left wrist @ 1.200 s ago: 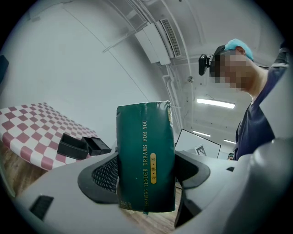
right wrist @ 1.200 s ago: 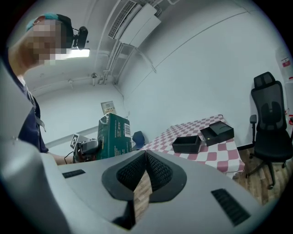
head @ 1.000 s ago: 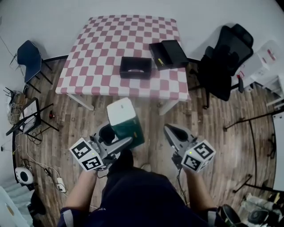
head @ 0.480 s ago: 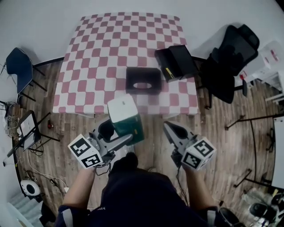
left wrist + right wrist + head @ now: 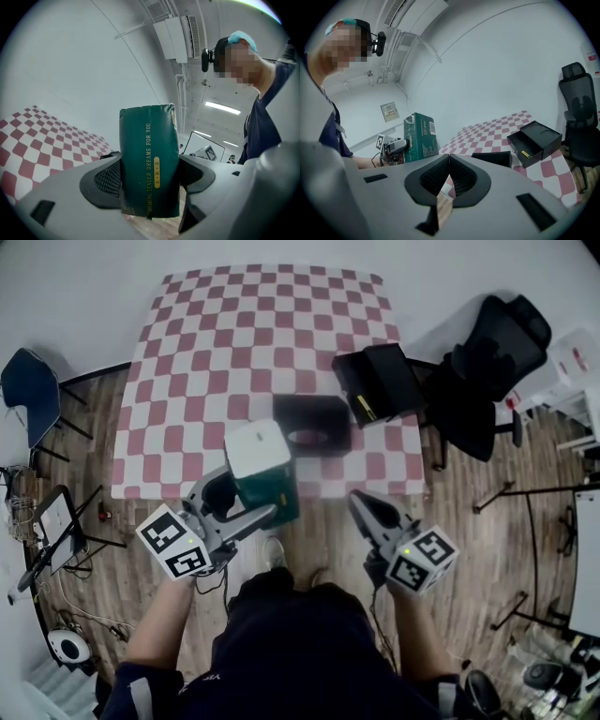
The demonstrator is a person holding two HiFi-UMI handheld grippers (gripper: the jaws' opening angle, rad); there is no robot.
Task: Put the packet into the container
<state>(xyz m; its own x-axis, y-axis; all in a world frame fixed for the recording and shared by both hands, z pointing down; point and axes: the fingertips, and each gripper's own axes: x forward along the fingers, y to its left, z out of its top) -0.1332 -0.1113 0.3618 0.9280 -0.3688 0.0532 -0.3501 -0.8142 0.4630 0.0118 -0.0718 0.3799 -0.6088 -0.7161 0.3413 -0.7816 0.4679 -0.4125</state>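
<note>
A dark green packet (image 5: 263, 472) with a white top end stands upright in my left gripper (image 5: 251, 509), which is shut on it; gold print runs along its narrow face (image 5: 150, 159). It hangs over the near edge of the checked table (image 5: 216, 343). The black open container (image 5: 312, 425) sits on the table just right of and beyond the packet, and it shows low and dark in the right gripper view (image 5: 493, 158). My right gripper (image 5: 364, 509) is shut with nothing in it, held off the table's front right. The packet (image 5: 421, 137) shows in that view too.
A black box with its lid open (image 5: 377, 382) lies at the table's right edge. A black office chair (image 5: 487, 371) stands right of the table, a blue chair (image 5: 26, 395) to the left. Wooden floor with cables and a stand (image 5: 52, 531) lies at the left.
I have come closer to the table. The left gripper has carried the packet forward from over the floor to the table's near edge, beside the container. The right gripper keeps its pose.
</note>
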